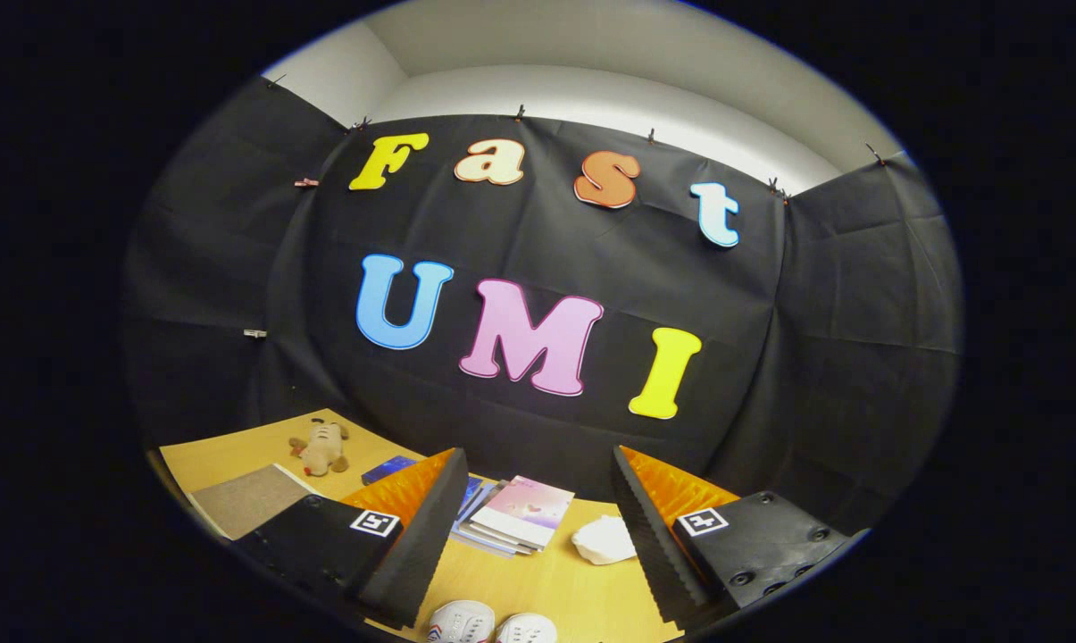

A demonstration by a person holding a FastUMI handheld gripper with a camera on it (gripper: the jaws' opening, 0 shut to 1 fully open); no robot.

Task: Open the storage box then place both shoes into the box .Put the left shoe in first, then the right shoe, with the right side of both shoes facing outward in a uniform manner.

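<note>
Shoes (pixel 493 625) side by side between spread, empty jaws

- The table (pixel 546 585) is light yellow wood colour, plain, without pattern
- The two shoes (pixel 491 623) between the open fingers of the gripper (pixel 538 509) are white; the left one has a small red and blue mark near its toe
- The stack of booklets (pixel 512 516) has a top cover in pink, fading to white and pale violet; the ones below are blue
- The crumpled thing (pixel 603 540) is white
- The plush toy (pixel 321 448) is beige-brown
- The flat mat (pixel 250 498) is grey-brown, with fine speckled texture
- The small flat item (pixel 388 468) is dark blue
- The booth's wall (pixel 841 375) is black cloth
</note>
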